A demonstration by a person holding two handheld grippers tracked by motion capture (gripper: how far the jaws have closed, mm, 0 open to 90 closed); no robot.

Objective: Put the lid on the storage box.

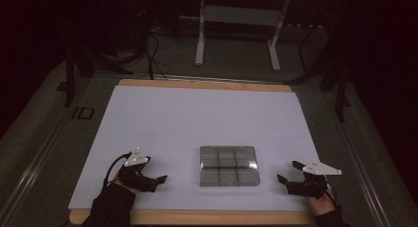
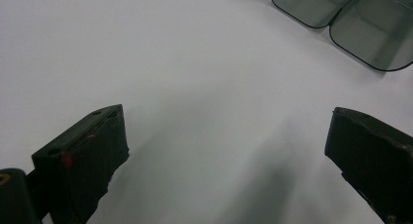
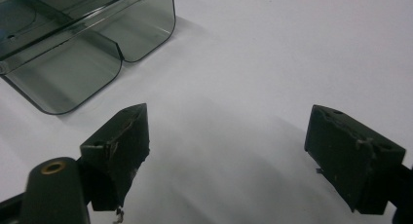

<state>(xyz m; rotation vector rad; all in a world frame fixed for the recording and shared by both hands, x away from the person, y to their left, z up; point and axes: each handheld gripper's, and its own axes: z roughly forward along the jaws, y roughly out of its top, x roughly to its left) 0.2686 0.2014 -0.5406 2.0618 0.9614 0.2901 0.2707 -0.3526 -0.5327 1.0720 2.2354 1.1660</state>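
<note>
Table: wooden table (image 1: 207, 84) covered by a white sheet (image 1: 197, 118); bare wood shows along the far and near edges
Organizer box: smoky clear plastic compartment box (image 1: 228, 166) lying flat on the sheet, near-centre, slightly right of the middle; dividers make a grid of cells, and no contents can be made out in them
Left gripper: left gripper (image 1: 156, 180) at the near-left of the sheet, held by a hand in a dark sleeve (image 1: 109, 208); jaws spread wide apart, nothing between them; pointed right toward the box, well apart from it
Left gripper view: left gripper (image 2: 224, 156) low over bare white sheet; two rounded corners of the box (image 2: 341, 19) at the far right of this view, clear of both jaws
Right gripper: right gripper (image 1: 289, 171) at the near-right of the sheet, just beside the box's right side, not touching; jaws spread wide, nothing held; grey three-cornered plate (image 1: 321, 168) on top
Right gripper view: right gripper (image 3: 229, 151) over bare sheet; box (image 3: 73, 44) at the far left, rounded cell walls visible, near the left jaw with a gap between
Background: dark floor beyond the table, with a white metal stand (image 1: 239, 29) and black cables (image 1: 150, 59) at the far side
</note>
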